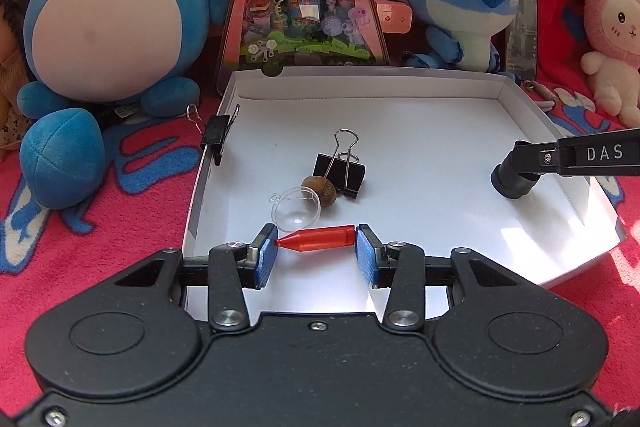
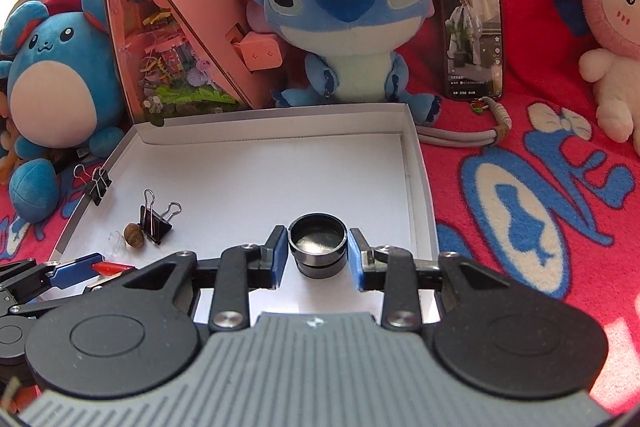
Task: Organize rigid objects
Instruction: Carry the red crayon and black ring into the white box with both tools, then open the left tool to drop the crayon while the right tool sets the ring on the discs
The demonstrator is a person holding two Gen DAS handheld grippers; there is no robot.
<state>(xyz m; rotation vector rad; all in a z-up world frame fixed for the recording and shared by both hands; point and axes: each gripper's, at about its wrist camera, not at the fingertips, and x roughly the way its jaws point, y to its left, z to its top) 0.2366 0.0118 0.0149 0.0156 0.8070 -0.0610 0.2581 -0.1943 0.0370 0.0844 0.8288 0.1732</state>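
Red translucent plastic is what I am gripping in my left tool [image 1: 316, 242]: a small bullet-shaped cap [image 1: 317, 239], pinched end to end between the blue pads, hanging just above the near floor of the white cardboard tray [image 1: 400, 83]. My right tool [image 2: 318, 251] is clamping a black metal lens ring [image 2: 317, 245] by its sides, low over the tray's right part. To do this well, I am thinking I should lower each piece until it touches the card before easing the pads apart, since the cap is tapered and smooth and could roll, and the heavy ring could dent the thin board. Near the cap are lying a clear plastic half-dome [image 1: 296, 207], a rough brown acorn cap [image 1: 320, 189] and a black binder clip [image 1: 340, 169] with wire handles.
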